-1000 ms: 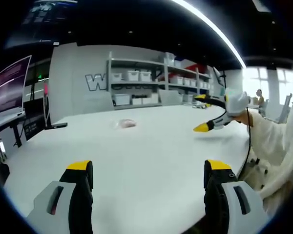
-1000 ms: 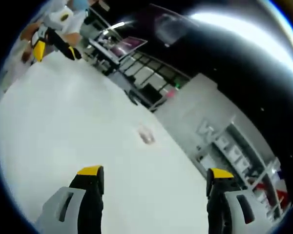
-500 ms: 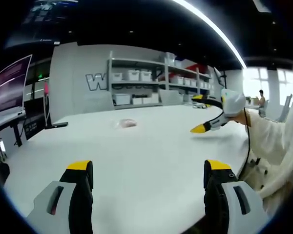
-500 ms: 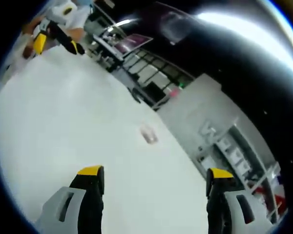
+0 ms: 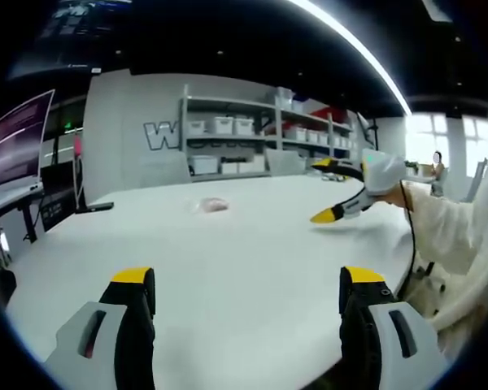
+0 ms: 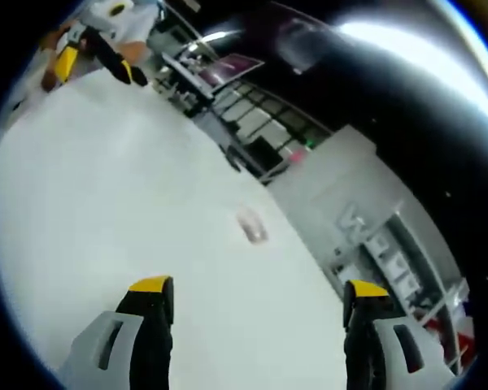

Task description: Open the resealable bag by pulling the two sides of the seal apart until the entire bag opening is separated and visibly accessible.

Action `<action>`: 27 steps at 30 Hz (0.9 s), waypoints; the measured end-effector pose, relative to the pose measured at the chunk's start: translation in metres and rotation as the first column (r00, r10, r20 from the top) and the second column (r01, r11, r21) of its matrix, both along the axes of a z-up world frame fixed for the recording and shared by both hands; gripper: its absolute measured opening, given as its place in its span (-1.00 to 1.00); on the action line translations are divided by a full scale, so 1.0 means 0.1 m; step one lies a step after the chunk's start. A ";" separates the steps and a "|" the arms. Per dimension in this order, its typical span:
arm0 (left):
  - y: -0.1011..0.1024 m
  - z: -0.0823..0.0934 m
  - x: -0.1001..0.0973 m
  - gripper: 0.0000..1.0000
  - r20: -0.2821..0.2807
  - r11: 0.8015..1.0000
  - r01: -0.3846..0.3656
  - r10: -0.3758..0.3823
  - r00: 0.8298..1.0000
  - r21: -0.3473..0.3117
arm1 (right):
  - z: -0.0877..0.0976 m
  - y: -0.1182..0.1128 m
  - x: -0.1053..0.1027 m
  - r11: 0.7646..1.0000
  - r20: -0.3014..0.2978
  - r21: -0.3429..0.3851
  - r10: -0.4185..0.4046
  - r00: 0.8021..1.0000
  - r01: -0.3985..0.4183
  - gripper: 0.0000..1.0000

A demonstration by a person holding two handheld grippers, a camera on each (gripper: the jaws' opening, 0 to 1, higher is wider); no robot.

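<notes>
Bag (image 5: 211, 205) is sitting flat on the big white table (image 5: 252, 260), way out toward the far side, small and pinkish-clear, too far off to make out the seal. In the right gripper view it's that little pale patch (image 6: 251, 224) out mid-table, well ahead of the jaws.

Nothing is touching it. Left gripper (image 5: 246, 284) has its yellow-tipped jaws spread wide apart low over the near part of the table, with nothing between them. Right gripper (image 6: 259, 297) looks the same in its own view, jaws wide and empty. You can also see it from the left gripper view, coming in from the right (image 5: 332, 189), held in a white-sleeved hand, jaws apart, off to the side of the bag and well clear of it.

Behind the table there are shelving racks (image 5: 252, 142) with white bins against a grey wall, and a monitor (image 5: 18, 138) glowing purple off on the left.
</notes>
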State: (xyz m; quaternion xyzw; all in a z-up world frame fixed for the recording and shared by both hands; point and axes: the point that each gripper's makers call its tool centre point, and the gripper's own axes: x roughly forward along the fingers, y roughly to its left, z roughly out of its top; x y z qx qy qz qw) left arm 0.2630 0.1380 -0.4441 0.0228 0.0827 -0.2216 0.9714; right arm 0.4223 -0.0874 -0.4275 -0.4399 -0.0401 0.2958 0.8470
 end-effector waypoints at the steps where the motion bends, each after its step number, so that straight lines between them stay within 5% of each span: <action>1: 0.00 0.00 0.00 0.86 0.000 1.000 0.000 0.000 1.000 0.000 | 0.01 0.01 0.00 1.000 0.001 -0.002 0.001 1.000 -0.001 0.73; 27: 0.07 0.07 -0.06 0.86 0.013 1.000 -0.010 0.010 1.000 -0.011 | 0.04 0.23 0.13 1.000 -0.013 0.001 0.022 1.000 -0.022 0.70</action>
